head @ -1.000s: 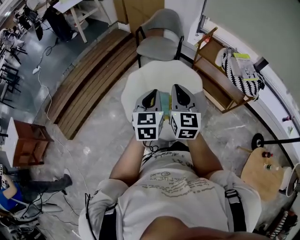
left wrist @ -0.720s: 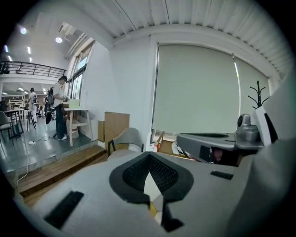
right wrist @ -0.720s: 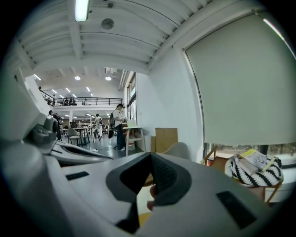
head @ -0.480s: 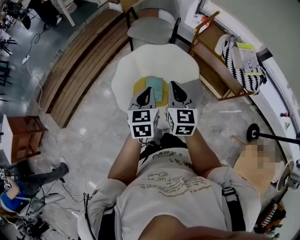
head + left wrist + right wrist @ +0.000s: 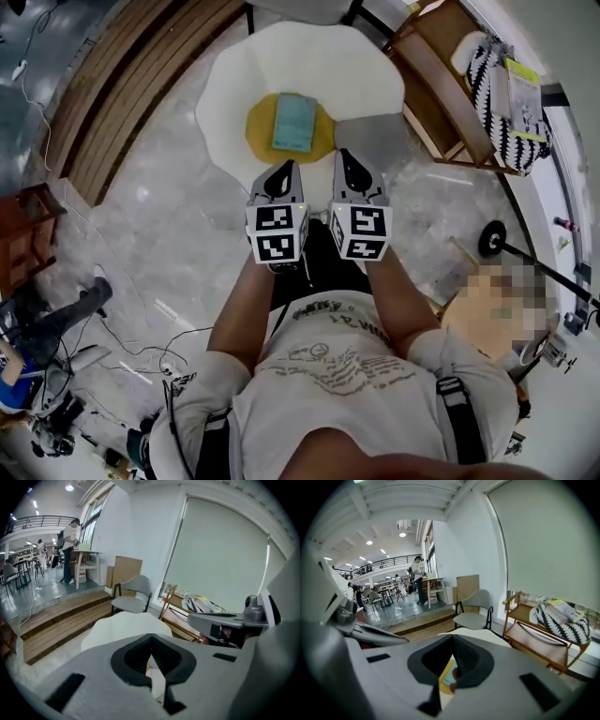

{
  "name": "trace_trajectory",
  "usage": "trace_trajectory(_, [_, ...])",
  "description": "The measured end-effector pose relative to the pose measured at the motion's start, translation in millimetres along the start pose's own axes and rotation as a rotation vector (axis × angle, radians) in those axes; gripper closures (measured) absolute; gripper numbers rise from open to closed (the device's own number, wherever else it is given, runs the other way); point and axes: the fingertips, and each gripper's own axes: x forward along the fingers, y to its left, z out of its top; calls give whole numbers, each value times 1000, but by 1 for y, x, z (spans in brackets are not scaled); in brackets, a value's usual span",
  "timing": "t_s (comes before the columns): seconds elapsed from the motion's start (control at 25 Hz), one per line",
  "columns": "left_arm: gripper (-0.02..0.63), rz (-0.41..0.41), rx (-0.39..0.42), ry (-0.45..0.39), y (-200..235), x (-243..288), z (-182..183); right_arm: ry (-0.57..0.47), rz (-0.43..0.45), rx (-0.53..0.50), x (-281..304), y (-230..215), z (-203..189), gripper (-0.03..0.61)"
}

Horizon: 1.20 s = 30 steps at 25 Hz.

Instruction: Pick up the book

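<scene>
A light blue book (image 5: 294, 123) lies flat on the yellow round centre (image 5: 262, 141) of a white flower-shaped table (image 5: 234, 84). My two grippers hang side by side over the floor, just short of the table's near edge and apart from the book. The left gripper (image 5: 286, 167) is shut and empty. The right gripper (image 5: 344, 156) also has its jaws together with nothing in them. In the right gripper view the book (image 5: 449, 674) peeks through the gap beneath the jaws. The left gripper view shows the white table (image 5: 122, 625) ahead.
A grey chair (image 5: 133, 597) stands behind the table. A wooden shelf rack (image 5: 441, 84) with a black-and-white striped bag (image 5: 497, 94) is at the right. Wooden steps (image 5: 103, 94) run along the left. A lamp base (image 5: 490, 239) stands on the floor at the right.
Both grippers have sunk and drawn back towards the person. The book, half hidden between them before, now lies in plain view ahead of their tips. Both stay shut.
</scene>
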Motion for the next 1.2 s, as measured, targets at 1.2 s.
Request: trace_trajectory(1.2, [600,22,-261,264,128,223,-285,281,83,-40,194,4,-297,552])
